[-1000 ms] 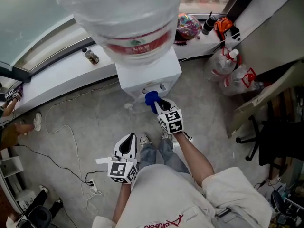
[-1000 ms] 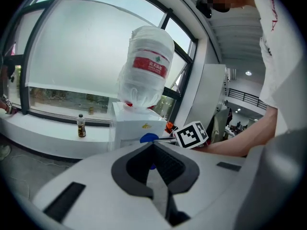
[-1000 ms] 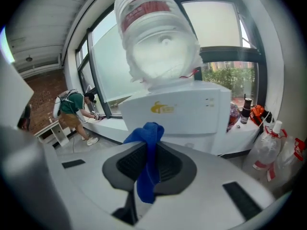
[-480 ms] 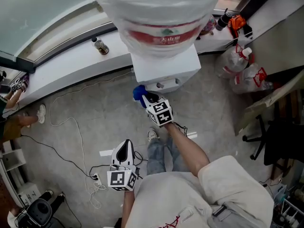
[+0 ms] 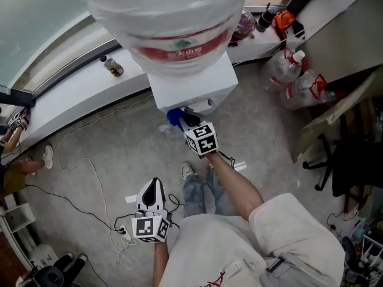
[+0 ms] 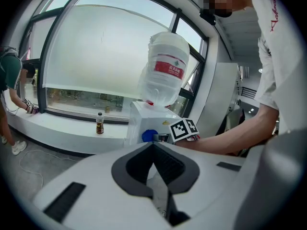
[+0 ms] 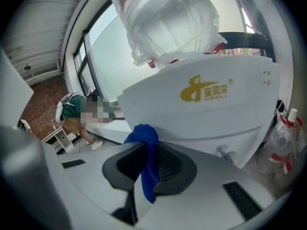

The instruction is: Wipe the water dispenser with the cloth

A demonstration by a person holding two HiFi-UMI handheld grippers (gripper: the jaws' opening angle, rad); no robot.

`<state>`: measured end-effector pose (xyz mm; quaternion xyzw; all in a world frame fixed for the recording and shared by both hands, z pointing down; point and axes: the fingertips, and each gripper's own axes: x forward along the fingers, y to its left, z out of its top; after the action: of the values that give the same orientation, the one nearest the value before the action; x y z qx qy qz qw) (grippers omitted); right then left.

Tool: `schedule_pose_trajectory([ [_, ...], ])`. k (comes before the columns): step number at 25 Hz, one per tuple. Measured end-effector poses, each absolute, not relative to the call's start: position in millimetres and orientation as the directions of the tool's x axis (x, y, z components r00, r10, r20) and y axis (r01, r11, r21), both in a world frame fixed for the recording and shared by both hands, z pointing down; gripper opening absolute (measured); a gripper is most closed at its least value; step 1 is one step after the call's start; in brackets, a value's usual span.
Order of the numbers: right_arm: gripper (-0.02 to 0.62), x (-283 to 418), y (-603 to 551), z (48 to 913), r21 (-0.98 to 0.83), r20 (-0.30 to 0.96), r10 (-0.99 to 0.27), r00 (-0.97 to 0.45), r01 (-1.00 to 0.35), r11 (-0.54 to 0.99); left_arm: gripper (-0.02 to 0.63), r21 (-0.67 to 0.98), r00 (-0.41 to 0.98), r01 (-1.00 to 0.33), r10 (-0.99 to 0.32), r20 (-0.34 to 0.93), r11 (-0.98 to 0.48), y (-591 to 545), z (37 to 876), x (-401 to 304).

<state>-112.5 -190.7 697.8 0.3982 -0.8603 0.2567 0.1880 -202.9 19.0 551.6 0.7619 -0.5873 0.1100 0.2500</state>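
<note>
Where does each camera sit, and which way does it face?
Head view: on the head, looking down at water dispenser; left gripper, right gripper show.
Left gripper view: farther back, facing the dispenser; shut jaws show.
Right gripper view: close under dispenser's front; jaws grip blue cloth.
All three share the dispenser and cloth.

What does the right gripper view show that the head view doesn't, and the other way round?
Only the right gripper view: the gold logo on the front of the water dispenser. Only the head view: the left gripper and a small bottle on the sill. Both: the blue cloth pinched in the right gripper, and the dispenser.
</note>
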Motion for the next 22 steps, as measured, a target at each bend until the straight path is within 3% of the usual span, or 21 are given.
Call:
schedule_pose_trajectory([
  [22,0.054,48.5,-225.6,694.1,-0.306,0.533,-0.708,-0.463,-0.886,0.349,0.012,0.258,0.422,-0.905,-0.782,0.46,-0.337,-32.5,557.2,-119.4],
])
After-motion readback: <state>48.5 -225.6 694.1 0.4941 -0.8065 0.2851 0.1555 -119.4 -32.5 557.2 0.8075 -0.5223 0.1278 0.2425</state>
